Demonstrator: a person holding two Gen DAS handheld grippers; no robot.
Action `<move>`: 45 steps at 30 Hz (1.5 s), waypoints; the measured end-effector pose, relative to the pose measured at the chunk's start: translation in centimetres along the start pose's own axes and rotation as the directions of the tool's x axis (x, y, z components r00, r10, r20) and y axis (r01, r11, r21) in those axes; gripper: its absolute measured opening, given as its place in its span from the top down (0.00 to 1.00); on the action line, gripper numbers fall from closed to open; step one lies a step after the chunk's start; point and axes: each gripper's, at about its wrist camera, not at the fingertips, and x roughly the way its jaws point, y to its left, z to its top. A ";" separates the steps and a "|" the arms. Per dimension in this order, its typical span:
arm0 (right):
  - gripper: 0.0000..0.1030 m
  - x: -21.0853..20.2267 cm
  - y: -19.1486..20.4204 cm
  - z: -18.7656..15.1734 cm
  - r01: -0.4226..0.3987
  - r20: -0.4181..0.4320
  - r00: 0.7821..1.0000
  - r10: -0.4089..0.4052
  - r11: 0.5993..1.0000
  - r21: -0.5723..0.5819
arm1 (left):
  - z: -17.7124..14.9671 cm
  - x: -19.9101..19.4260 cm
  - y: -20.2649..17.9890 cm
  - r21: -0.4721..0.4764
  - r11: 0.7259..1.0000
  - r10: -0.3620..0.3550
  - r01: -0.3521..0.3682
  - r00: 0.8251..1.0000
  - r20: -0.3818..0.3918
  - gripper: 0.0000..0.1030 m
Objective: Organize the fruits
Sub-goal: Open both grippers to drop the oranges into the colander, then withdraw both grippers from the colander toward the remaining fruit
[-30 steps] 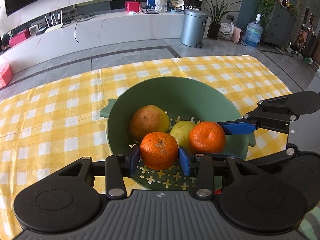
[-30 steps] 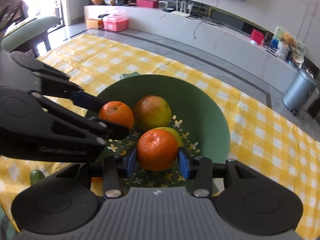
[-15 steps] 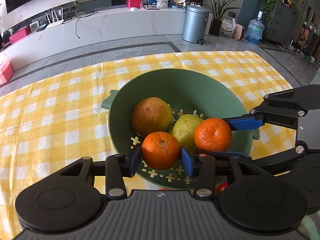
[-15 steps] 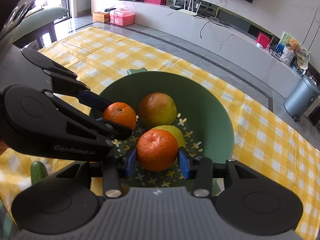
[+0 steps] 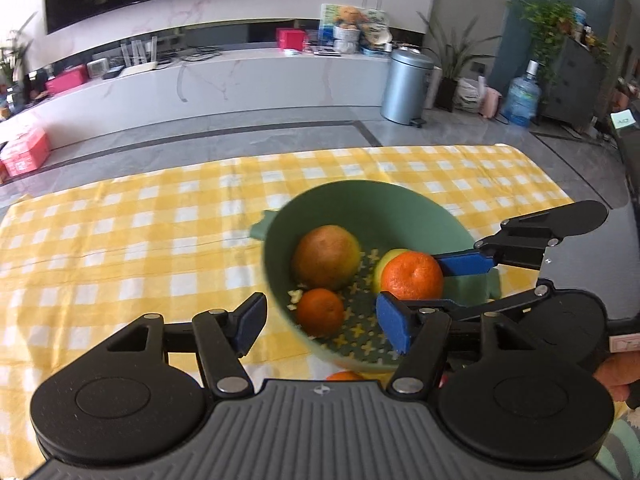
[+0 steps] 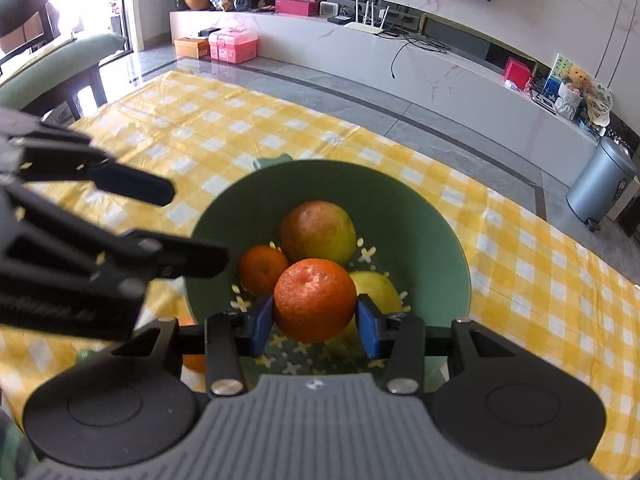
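From the left wrist camera, the left gripper (image 5: 324, 322) has just been opening and its jaws now stand wide apart with nothing pressed between them. The small orange (image 5: 321, 311) sits loose on the slotted floor of the green bowl (image 5: 372, 204), seen in the gap between the blue pads but touched by neither, which reads as a fruit just let go where it belongs. Beside it in the bowl lie a larger brownish-yellow fruit (image 5: 326, 257) and a yellow-green one (image 5: 390, 260), mostly hidden. The right gripper (image 5: 430, 280) reaches in from the right edge, clamped on a second orange (image 5: 412, 275) over the bowl's near side. The bowl stands on a yellow checked tablecloth (image 5: 120, 240). A sliver of orange (image 5: 344, 376) shows below the bowl's rim, probably another fruit waiting on the cloth, though too little is visible to be sure.

From the right wrist camera, the right gripper (image 6: 316, 322) grips the second orange (image 6: 315, 300) firmly, both pads pressing its sides, held above the bowl (image 6: 440, 232) floor and just over the yellow-green fruit (image 6: 376, 286). It seems poised to release into the free spot at the front. The small orange (image 6: 262, 268) rests against the brownish-yellow fruit (image 6: 318, 232). The left gripper (image 6: 180, 224) is blurred at the left, clear of the bowl's contents.
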 end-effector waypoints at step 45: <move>0.39 -7.8 2.7 -4.1 0.074 0.115 0.989 -0.097 0.979 0.188 | -5.1 -6.1 -0.5 0.019 1.000 0.007 -0.006 0.999 -0.042 0.28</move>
